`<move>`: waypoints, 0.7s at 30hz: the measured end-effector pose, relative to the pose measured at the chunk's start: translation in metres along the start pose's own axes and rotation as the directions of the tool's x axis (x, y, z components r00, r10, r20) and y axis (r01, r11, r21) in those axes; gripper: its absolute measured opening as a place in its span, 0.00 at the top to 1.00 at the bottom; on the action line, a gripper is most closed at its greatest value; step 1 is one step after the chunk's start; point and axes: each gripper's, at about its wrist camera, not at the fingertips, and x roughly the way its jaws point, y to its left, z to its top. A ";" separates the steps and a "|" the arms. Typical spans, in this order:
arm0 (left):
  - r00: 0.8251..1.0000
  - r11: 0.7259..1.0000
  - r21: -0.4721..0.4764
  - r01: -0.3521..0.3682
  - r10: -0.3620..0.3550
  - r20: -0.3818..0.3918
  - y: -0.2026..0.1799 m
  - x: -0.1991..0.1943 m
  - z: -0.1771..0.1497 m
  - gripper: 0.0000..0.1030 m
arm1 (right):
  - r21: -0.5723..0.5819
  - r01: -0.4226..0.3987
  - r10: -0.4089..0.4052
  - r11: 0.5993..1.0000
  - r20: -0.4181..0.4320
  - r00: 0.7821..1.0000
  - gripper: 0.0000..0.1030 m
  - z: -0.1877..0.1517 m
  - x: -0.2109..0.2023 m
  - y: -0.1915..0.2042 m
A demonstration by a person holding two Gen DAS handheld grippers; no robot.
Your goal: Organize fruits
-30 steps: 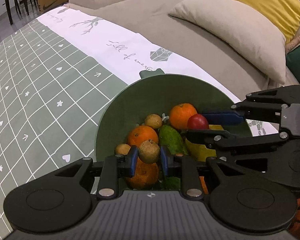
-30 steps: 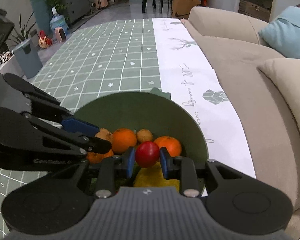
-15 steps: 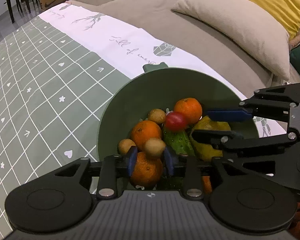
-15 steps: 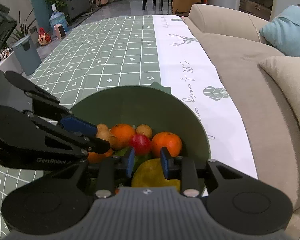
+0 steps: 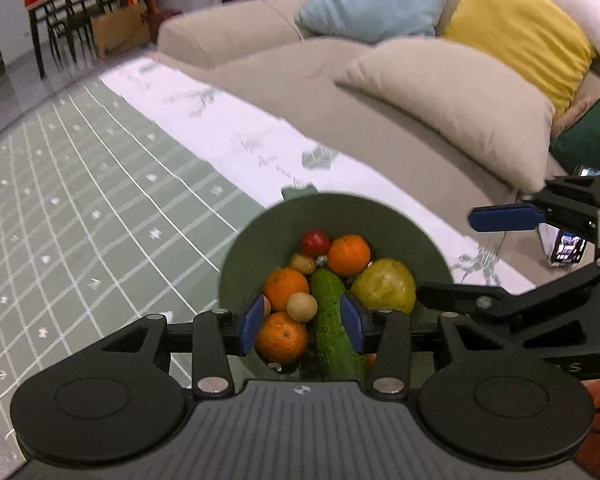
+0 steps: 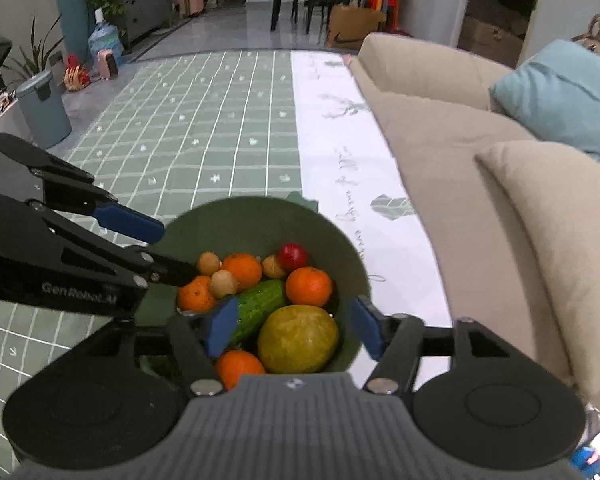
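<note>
A dark green bowl (image 5: 400,216) (image 6: 256,216) on the table holds oranges (image 5: 348,254) (image 6: 309,286), a cucumber (image 5: 332,320) (image 6: 260,306), a yellow-green fruit (image 5: 384,286) (image 6: 298,338), a small red fruit (image 5: 315,242) (image 6: 293,255) and small brown round fruits (image 5: 302,306) (image 6: 223,283). My left gripper (image 5: 302,322) is open and empty above the bowl's near side. My right gripper (image 6: 292,330) is open and empty, raised over the bowl; it also shows in the left wrist view (image 5: 504,256).
The table carries a green grid cloth (image 6: 204,128) with a white band (image 6: 340,152). A beige sofa (image 5: 420,92) with cushions runs along the right. A phone (image 5: 566,248) lies at the table's right. Chairs, a bin (image 6: 44,108) and plants stand far behind.
Both grippers opened and pulled up and back. The brown fruit dropped from the left one and the red fruit from the right one; both now lie in the bowl.
</note>
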 end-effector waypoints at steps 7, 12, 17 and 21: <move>0.988 0.998 0.004 -0.063 0.062 0.142 -0.006 -0.056 -0.010 0.41 | 0.074 0.018 -0.024 0.997 0.077 0.997 0.22 -0.007 -0.054 0.013; 0.972 0.996 -0.033 -0.087 0.092 0.216 -0.004 -0.091 -0.022 0.32 | 0.120 0.050 -0.065 0.991 0.123 0.990 0.18 -0.018 -0.087 0.029; 0.952 0.990 -0.053 -0.132 0.141 0.270 -0.006 -0.115 -0.040 0.25 | 0.185 0.086 -0.117 0.979 0.170 0.978 0.11 -0.037 -0.113 0.046; 0.928 0.978 -0.050 -0.201 0.207 0.311 -0.011 -0.127 -0.055 0.21 | 0.258 0.102 -0.156 0.961 0.198 0.968 0.10 -0.053 -0.128 0.057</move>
